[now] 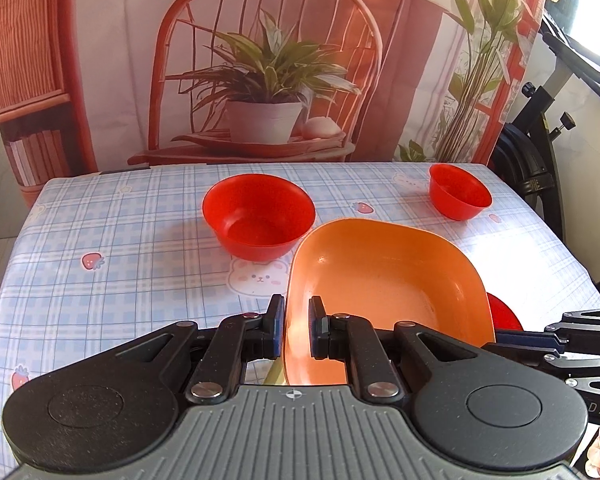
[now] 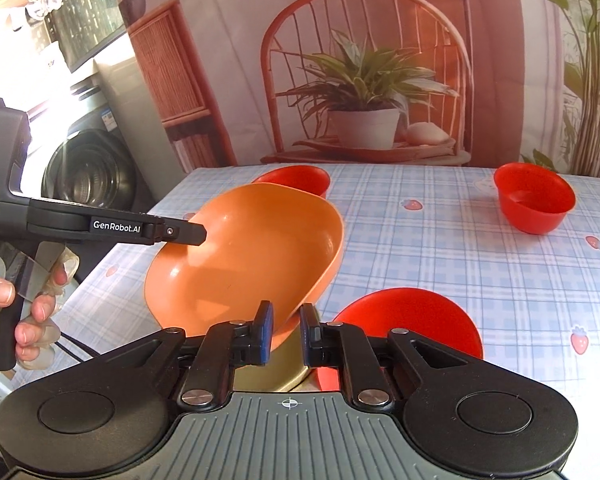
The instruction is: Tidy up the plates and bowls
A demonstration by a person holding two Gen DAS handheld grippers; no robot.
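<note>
Right wrist: "GenRobot.AI" on left gripper (image 2: 198,236) at orange bowl (image 2: 252,256)

Blue plaid tablecloth (image 1: 120,280) (strawberry print), printed chair-and-plant backdrop (image 1: 260,60), washing machine (image 2: 92,172), black stand (image 1: 540,140)

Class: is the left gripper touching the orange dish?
Touching. In the left wrist view the left gripper has a finger on each side of the orange dish rim, pinching it.
</note>
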